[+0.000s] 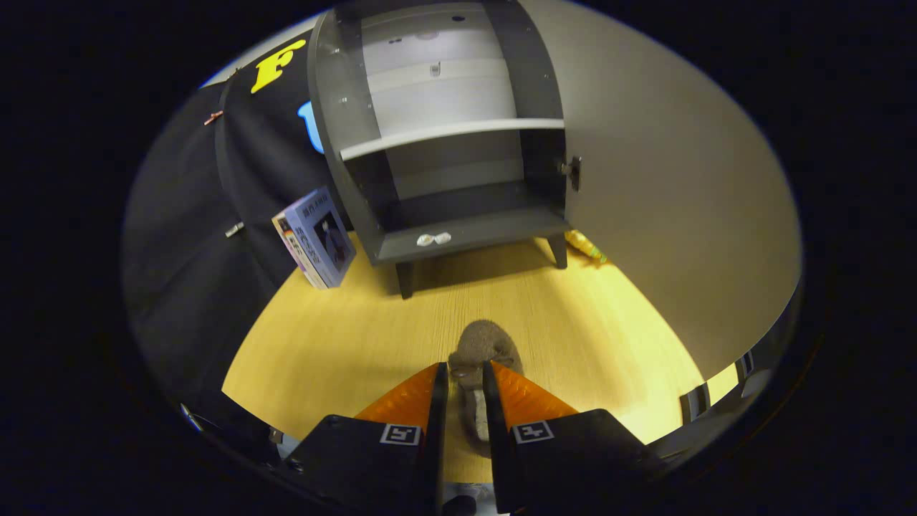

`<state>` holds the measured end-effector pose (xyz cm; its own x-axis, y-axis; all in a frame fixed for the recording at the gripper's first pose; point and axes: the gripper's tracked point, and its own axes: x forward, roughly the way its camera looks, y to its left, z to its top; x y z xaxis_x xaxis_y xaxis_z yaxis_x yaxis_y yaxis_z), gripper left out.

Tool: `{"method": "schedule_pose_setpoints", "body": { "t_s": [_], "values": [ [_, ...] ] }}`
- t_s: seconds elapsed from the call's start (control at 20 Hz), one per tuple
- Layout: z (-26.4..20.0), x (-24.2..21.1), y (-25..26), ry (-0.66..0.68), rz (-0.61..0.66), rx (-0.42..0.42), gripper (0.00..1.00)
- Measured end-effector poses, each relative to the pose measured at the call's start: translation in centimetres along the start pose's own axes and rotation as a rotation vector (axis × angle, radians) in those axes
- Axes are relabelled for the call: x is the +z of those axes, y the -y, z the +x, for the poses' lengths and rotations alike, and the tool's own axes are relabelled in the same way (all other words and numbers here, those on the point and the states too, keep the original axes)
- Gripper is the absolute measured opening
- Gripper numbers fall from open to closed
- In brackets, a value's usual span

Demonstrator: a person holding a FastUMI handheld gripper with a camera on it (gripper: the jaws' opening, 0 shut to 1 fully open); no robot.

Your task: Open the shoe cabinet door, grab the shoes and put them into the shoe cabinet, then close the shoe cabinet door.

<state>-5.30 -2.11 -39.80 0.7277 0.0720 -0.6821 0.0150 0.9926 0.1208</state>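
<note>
One shoe (478, 351), brown and fuzzy, sits in the tool (466, 380) at lower centre of frame. Both fingers are drawn in close on its sides w/ the heel end between them and the toe sticking out ahead; looks clenched on the shoe, tho actual pad contact is partly hidden by the fingers themselves. Can't tell if the shoe is lifted or resting on the floor (344, 337).

Key relation: shoe's long axis runs straight along the fingers, toe pointing up-frame toward the cabinet (444, 143). Cabinet stands beyond the shoe, top centre, door (666, 179) swung open at right of frame, so step one of the task reads as done. Inside: shelf (451, 132) across the middle, bottom board (466, 240) below it w/ two small pale bits (434, 239) near its front edge.

Judgement: the move ahead is a straight push fwd, toe first, into the lower bay, approx in line w/ the opening already. Watch the front lip of the bottom board — shoe needs to clear it, not butt against it.

Also around: book (315, 236) leaning at cabinet's left side, small yellow thing (586, 246) on the floor by the right rear leg. Neither lies in the path.
</note>
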Motion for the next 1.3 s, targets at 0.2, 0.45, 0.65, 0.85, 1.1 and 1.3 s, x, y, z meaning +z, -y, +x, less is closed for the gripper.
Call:
{"method": "schedule_pose_setpoints", "body": {
  "t_s": [0.2,0.45,0.65,0.85,1.1,1.3],
  "values": [
    [2.8,-3.4,0.1,-0.061,0.003,-0.029,0.32],
    [5.4,-6.1,0.6,-0.117,-0.013,-0.043,0.32],
    [7.5,-7.5,0.6,-0.135,-0.049,-0.056,0.32],
    [9.1,-7.6,0.3,-0.127,-0.061,-0.06,0.32],
    [10.8,-6.9,0.2,-0.084,-0.042,-0.047,0.32],
    [12.3,-5.9,0.7,-0.035,-0.002,-0.049,0.32]
  ]
}}
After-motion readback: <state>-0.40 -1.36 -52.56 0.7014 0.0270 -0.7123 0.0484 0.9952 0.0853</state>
